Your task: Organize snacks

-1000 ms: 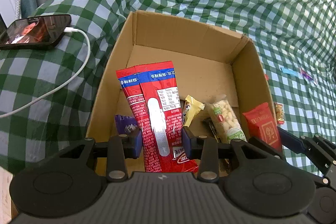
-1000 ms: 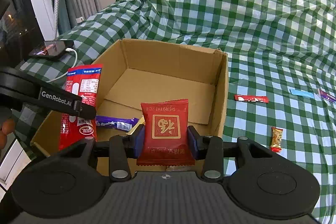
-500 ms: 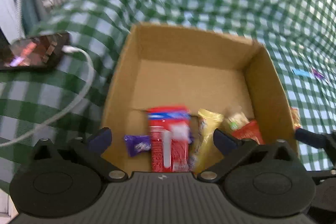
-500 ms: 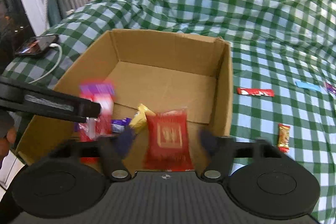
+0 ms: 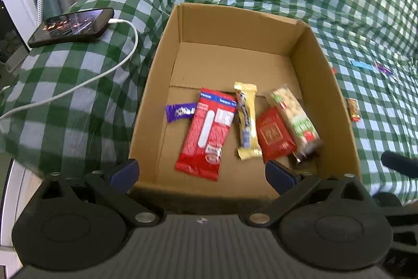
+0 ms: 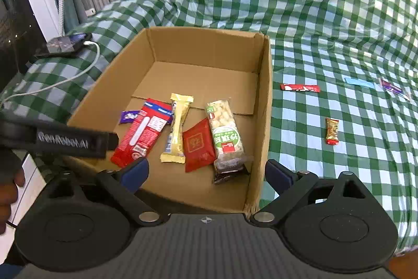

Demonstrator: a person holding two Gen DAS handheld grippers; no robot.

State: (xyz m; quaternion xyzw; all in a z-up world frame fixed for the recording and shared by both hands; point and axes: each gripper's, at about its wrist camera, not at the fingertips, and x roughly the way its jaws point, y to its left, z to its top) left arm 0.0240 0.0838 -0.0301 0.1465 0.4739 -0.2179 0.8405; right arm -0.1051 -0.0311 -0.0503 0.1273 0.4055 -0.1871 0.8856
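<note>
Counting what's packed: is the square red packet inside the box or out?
Inside. The square red packet lies flat on the cardboard box floor, between two other snacks.

Cardboard box [image 5: 337, 96], five snack packs inside, perhaps more, left tool [image 5: 202, 171] empty

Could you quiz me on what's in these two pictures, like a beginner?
1. True or false: the left gripper grips a snack.
2. How many wrappers lie on the checked cloth right of the cardboard box in the right wrist view?
3. Which packet lies between the yellow bar and the peanut pack?

Key: 1. False, it is open and empty. 2. Four. 3. The square red packet.
</note>
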